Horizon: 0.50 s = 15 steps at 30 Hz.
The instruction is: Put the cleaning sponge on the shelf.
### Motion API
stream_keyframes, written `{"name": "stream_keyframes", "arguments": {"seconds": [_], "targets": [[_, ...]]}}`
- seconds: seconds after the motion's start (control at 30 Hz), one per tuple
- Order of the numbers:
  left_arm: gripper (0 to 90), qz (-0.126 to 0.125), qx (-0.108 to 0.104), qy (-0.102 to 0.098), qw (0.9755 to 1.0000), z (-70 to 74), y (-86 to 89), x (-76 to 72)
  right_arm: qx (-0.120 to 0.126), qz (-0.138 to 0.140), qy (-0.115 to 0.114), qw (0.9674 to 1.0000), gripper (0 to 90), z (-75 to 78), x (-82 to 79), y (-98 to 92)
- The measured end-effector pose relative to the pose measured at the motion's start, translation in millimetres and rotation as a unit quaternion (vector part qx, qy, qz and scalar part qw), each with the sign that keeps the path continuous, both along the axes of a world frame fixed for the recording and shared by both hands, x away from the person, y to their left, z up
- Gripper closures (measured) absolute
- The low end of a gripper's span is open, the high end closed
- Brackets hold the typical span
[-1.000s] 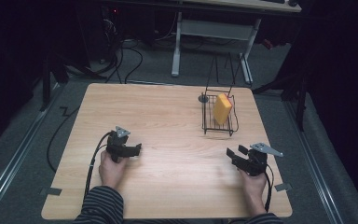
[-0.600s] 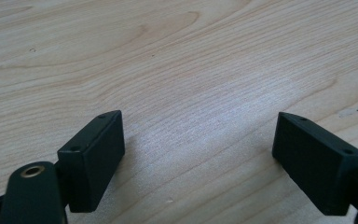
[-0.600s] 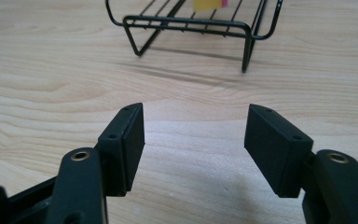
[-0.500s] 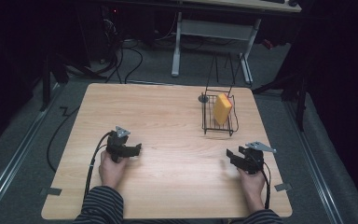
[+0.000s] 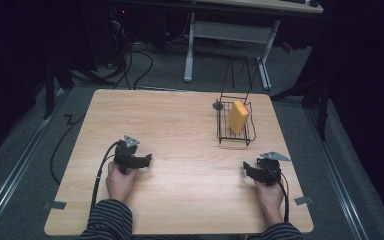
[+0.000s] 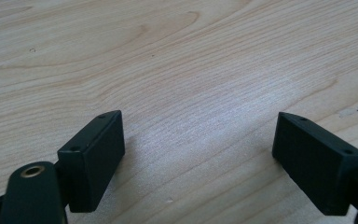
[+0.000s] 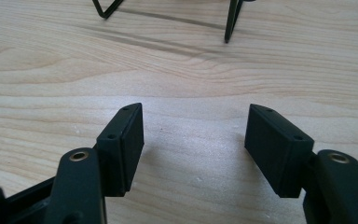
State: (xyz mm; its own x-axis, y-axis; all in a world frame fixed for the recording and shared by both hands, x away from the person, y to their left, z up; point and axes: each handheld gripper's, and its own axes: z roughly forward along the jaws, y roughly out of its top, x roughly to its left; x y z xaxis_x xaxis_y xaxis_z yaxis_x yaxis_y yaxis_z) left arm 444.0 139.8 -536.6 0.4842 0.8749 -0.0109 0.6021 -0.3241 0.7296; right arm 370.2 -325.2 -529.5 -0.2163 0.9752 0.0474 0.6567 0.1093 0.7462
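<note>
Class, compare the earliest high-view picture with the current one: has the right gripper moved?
Yes, slightly. Judged against the wire rack, the right gripper has edged toward the table's near edge. It rests open and empty.

High cam sits above the person's side, looking forward and down at the whole counter (image 5: 180, 125). Each tongs cam rides low, staring along its jaws at nearby wood grain; the right one also catches the wire rack's (image 7: 230, 21) feet.
</note>
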Motion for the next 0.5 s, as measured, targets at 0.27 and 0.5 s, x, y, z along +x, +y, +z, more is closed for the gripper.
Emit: {"name": "stream_keyframes", "arguments": {"seconds": [0.27, 0.5], "targets": [[17.5, 0.000, 0.001, 0.000, 1.0000, 0.0, -0.1, -0.1, -0.037, 0.007, 0.007, 0.9993, 35.5, -0.9, 2.8, 5.4], [17.5, 0.001, 0.001, 0.000, 1.0000, 0.0, -0.1, -0.2, -0.039, 0.005, 0.006, 0.9992, 35.1, -1.0, 2.5, 5.8]]}}
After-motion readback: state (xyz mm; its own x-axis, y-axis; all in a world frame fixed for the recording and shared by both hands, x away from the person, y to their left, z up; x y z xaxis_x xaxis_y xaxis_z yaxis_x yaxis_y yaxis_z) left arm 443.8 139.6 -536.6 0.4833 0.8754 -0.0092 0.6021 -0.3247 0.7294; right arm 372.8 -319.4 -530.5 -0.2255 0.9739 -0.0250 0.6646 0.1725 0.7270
